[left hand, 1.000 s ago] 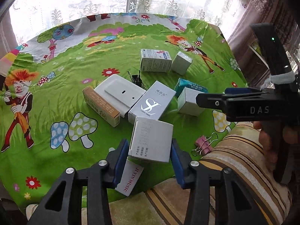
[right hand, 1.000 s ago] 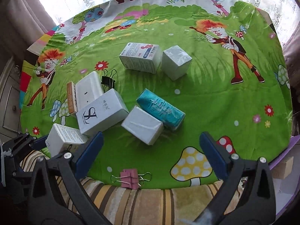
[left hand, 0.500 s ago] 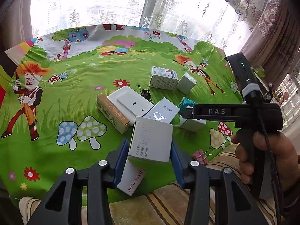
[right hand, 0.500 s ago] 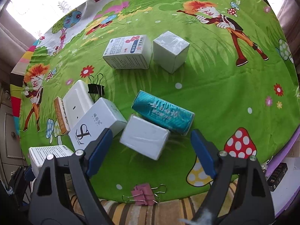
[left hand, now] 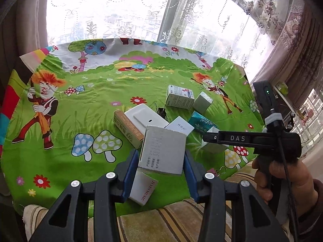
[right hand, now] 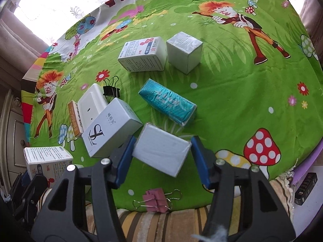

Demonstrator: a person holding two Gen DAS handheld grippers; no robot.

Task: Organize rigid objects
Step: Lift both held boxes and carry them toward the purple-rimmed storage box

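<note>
My left gripper (left hand: 161, 161) is shut on a white box with grey print (left hand: 164, 151) and holds it above the green cartoon cloth (left hand: 80, 121); the same white box with grey print (right hand: 47, 159) shows at the lower left of the right wrist view. My right gripper (right hand: 163, 142) points down over a plain white box (right hand: 161, 150) lying on the cloth. Its jaws are closing, with that box between them and the blue pads (right hand: 126, 157) right at its two ends. A teal packet (right hand: 167, 102) lies just beyond it.
A white "S" box (right hand: 110, 128), a white flat device (right hand: 90, 102), an orange-sided carton (right hand: 74, 119), a printed medicine box (right hand: 143, 55) and a grey cube box (right hand: 184, 51) lie farther out. There are also a black binder clip (right hand: 112, 89), a pink clip (right hand: 155, 199) and a "JYIN MUSIC" card box (left hand: 143, 189).
My right gripper's jaws have narrowed from wide open to the ends of the plain white box. My left gripper has risen with its box, so more window shows.
</note>
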